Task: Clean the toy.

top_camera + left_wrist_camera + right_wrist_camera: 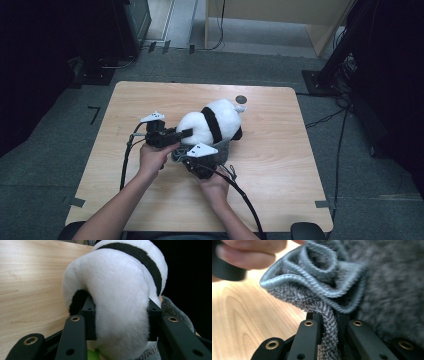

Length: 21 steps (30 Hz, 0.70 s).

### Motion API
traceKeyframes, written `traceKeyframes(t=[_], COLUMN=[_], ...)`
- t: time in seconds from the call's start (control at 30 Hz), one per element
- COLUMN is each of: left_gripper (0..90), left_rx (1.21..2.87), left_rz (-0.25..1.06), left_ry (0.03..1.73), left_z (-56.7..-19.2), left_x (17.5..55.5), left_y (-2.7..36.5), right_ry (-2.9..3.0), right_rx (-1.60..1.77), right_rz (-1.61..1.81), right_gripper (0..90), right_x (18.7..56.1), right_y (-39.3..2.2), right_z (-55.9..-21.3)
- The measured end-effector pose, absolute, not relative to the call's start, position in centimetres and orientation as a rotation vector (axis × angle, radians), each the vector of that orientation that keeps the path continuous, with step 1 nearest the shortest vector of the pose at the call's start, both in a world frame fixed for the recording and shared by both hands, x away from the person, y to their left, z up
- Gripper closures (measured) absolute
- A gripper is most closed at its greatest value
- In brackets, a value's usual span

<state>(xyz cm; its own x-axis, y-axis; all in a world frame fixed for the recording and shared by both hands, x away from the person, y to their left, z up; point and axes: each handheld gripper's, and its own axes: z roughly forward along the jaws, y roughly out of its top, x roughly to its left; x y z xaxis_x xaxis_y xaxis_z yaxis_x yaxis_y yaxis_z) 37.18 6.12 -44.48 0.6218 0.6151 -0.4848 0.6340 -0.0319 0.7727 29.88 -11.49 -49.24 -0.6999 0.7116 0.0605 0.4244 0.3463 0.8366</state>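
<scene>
Mostly white plush panda (207, 125), black-banded

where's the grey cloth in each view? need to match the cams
High view: grey cloth just below the white plush toy, mid-table, beside the right gripper.
Left gripper view: a strip at the right edge and bottom, behind the plush that the left gripper clamps.
Right gripper view: upper right, its bound hem bunched, an edge pinched between the jaws.
Shared landmark: the light wooden table.
</scene>
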Motion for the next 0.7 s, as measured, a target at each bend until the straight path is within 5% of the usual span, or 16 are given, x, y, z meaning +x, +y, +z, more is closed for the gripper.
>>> traceKeyframes(t=[0.7], left_gripper=[57.0], left_rx=[1.703], left_rz=[0.044], left_ry=[1.048], left_z=[-44.5], left_x=[37.7], left_y=[7.1], right_ry=[2.322], right_rx=[1.074], right_rz=[1.251], right_gripper=[84.1], right_x=[29.0], right_y=[-14.2], right_z=[-48.4])
